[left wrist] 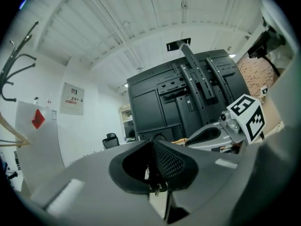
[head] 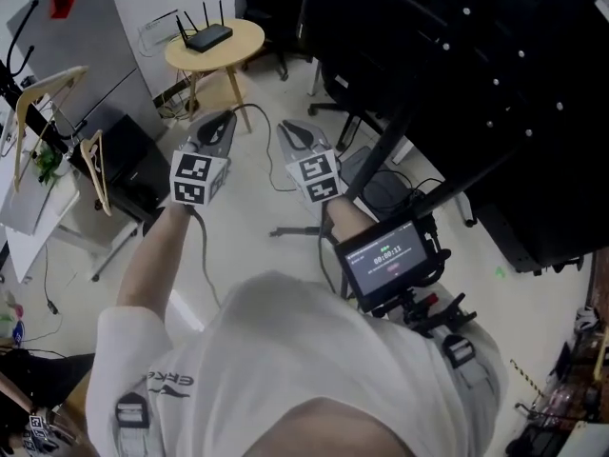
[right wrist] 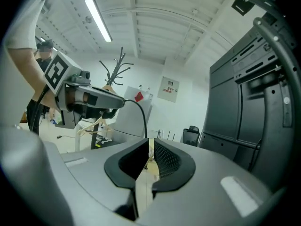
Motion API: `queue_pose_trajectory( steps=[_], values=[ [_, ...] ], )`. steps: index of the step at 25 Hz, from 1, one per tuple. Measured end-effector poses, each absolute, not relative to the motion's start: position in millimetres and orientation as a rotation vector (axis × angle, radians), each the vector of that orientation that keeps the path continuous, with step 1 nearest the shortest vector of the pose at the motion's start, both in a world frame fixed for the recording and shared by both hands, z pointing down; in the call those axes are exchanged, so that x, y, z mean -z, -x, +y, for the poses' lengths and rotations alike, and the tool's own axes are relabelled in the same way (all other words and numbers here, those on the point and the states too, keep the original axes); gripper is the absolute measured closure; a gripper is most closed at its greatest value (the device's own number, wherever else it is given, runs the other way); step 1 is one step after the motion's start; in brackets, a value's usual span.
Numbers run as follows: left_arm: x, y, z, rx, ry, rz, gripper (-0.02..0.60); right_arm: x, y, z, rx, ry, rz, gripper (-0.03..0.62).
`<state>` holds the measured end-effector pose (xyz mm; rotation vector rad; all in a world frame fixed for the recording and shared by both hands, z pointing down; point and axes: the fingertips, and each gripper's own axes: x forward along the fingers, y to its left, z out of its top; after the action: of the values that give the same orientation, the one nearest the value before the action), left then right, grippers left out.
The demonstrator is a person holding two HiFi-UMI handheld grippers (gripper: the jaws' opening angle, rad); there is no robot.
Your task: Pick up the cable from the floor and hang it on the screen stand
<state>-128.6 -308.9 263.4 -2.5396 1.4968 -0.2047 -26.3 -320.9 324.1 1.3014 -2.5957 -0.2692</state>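
Left gripper (head: 225, 118) and right gripper (head: 293, 128) each pinch the cable (right wrist: 141, 112); shirt sleeve (head: 171, 381) reads ERKE

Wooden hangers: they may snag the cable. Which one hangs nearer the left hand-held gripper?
The lower wooden hanger, beside the black box; the other hanger sits farther up-left.

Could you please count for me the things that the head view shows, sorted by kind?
Grey grippers with marker cubes: 2, left and right
Wooden clothes hangers: 2
Round wooden side table: 1
Black router with antennas: 1
Thin black cable: 1
Large black screen on its stand: 1
Total: 8
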Motion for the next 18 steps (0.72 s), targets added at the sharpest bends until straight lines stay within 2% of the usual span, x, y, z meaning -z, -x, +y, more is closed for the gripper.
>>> queue_pose_trajectory(
  steps=[8, 18],
  values=[
    [-220, 100, -321, 0.114, 2.542, 1.352, 0.557, -313, 14, -330, 0.277, -1.367, -2.572, 0.529],
    [-176, 62, -261, -0.06, 2.614, 1.141, 0.557, -332, -29, -256, 0.179, -1.529, -2.419, 0.525]
  ],
)
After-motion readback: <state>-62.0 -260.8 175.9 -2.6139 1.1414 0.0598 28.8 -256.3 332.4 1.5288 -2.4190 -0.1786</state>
